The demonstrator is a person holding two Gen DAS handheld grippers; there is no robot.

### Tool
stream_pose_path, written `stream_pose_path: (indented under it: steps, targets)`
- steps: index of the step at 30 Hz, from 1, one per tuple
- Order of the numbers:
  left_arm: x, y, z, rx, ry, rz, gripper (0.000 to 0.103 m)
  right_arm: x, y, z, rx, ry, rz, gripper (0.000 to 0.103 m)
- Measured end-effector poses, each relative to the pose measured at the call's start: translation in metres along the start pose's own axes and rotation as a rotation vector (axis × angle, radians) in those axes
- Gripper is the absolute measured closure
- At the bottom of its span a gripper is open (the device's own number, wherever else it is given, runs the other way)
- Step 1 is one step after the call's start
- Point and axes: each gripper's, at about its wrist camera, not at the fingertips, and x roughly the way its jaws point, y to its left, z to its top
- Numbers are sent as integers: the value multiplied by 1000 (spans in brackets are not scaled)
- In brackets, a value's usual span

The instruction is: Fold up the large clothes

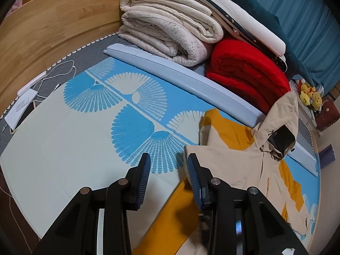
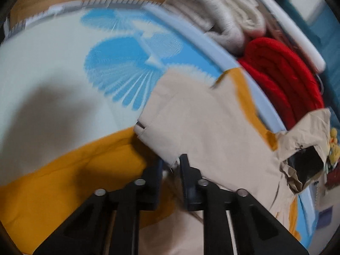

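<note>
A beige hooded jacket (image 1: 240,167) with mustard-yellow panels lies on a pale mat with blue fan prints (image 1: 70,148); its hood (image 1: 280,136) with dark lining points toward the right. My left gripper (image 1: 169,165) is open and empty, hovering over the mat at the jacket's left edge. In the right wrist view the jacket (image 2: 204,127) has a sleeve folded across its body, with a yellow panel (image 2: 70,176) at the lower left. My right gripper (image 2: 171,161) is nearly closed on the jacket's beige fabric edge. This view is blurred.
Folded cream blankets (image 1: 167,25), a red quilt (image 1: 248,74) and a white pillow (image 1: 250,25) are stacked behind a light-blue bolster (image 1: 191,82). A white tablet and cables (image 1: 27,99) lie at the mat's left. A wooden headboard (image 1: 53,29) runs behind. Plush toys (image 1: 308,95) sit at the right.
</note>
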Motion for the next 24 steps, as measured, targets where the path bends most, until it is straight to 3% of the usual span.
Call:
stream_pose_path:
  steps: [2,5,11,14,18,22,24]
  targets:
    - [2,-8,-3,12,10,-15,70,-33,-39,-5,153,-78,29,92]
    - [5,-22,-8,35,21,-28,70,-75,-92,-27,330,-150,5,93]
    - [12,-53,-23,97,37,-32,70,-145,-225,-142,768,-154,-109,94]
    - [19,-69,-31,128,58,-41,70,-150,-262,-200,915,-120,-141,95]
    - [30,-87,-43,148,91,-52,70,-115,-312,-278,1203,-6,-134,95]
    - [37,-104,-48,174,100,-50,70,-103,-331,-316,1341,29,-115,95]
    - [40,-112,-49,183,101,-50,70,-114,-337,-320,1357,-36,-134,95]
